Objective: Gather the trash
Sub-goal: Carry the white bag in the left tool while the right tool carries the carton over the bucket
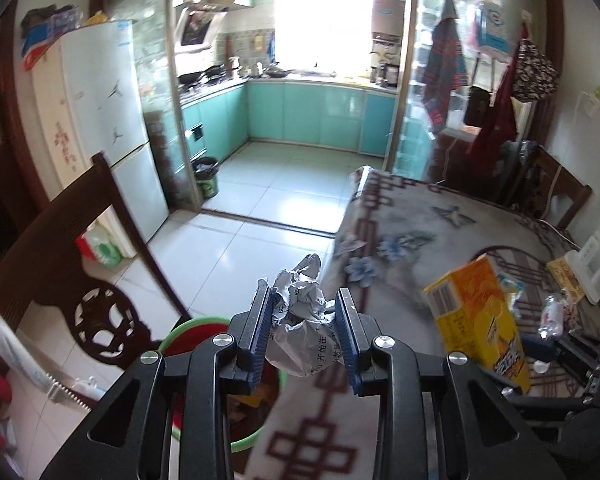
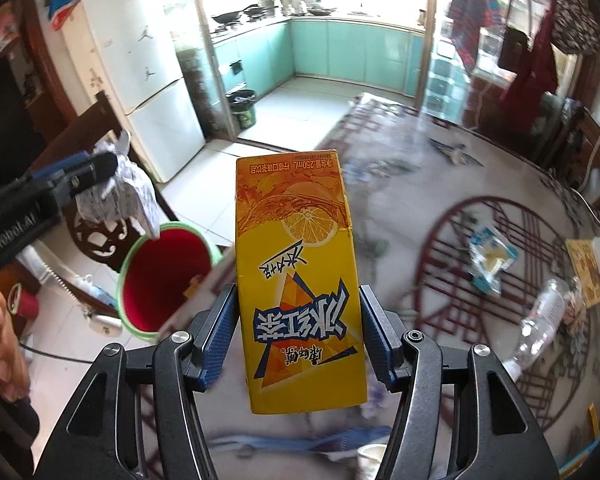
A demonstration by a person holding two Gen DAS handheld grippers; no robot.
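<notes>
My left gripper (image 1: 304, 328) is shut on a crumpled ball of printed paper (image 1: 300, 320) and holds it above the green-rimmed red bin (image 1: 188, 330) beside the table edge. In the right wrist view the paper ball (image 2: 116, 196) hangs over the bin (image 2: 164, 280) in the left gripper (image 2: 100, 172). My right gripper (image 2: 298, 320) is shut on a yellow lemon tea carton (image 2: 300, 280), held upright above the table. The carton also shows in the left wrist view (image 1: 476, 312).
On the patterned tablecloth (image 2: 440, 208) lie a blue-white wrapper (image 2: 488, 260), a clear plastic bottle (image 2: 540, 320) and a yellow card (image 2: 588, 272). A dark wooden chair (image 1: 72, 248) stands left of the bin. A fridge (image 1: 104, 120) and kitchen lie beyond.
</notes>
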